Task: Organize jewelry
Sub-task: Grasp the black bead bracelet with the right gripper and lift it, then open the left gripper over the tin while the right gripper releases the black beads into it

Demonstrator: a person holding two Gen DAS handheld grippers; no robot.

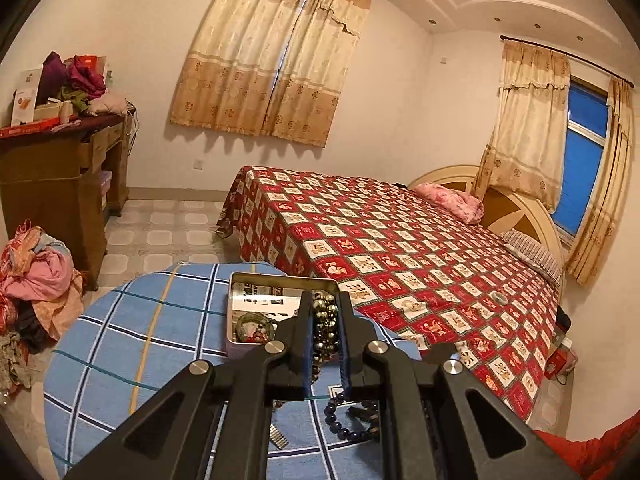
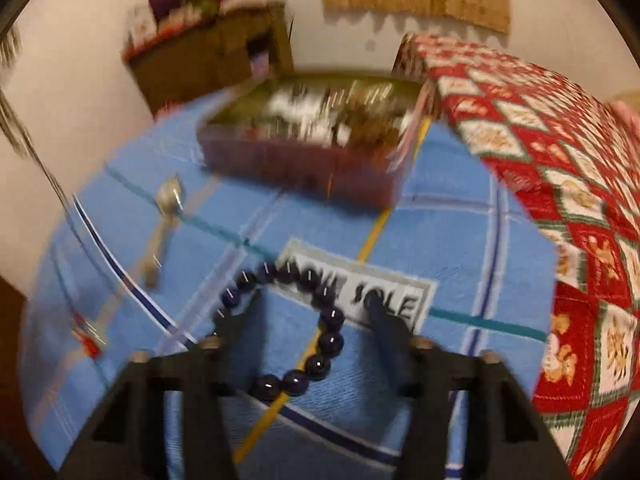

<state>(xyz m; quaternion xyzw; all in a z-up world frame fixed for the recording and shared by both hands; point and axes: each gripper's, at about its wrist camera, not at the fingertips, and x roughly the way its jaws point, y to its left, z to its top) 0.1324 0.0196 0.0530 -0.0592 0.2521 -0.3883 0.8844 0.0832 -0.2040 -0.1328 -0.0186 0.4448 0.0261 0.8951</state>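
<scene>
The bed (image 1: 400,248) under its red and cream checked cover filled the right side of the room beside you. Nearer, the round table (image 1: 132,332) wore a blue plaid cloth with a white "SOLE" label (image 2: 356,292) on it. At the table's far side sat an open tin box (image 1: 256,292), purple-walled, with printed paper and a coil of small greenish and red beads inside. A silver spoon (image 2: 166,216) lay on the cloth to the left, well apart from the box. Your left gripper (image 1: 326,304) was clamped on a strand of glossy bronze-gold beads (image 1: 324,332), which hung doubled between the fingers, over the near right part of the box. Your right gripper (image 2: 304,312) stood with its jaws apart, straddling a bracelet of dark navy round beads (image 2: 320,364) that lay looped on the cloth, partly over the label; the blur hid whether the fingers touched it.
</scene>
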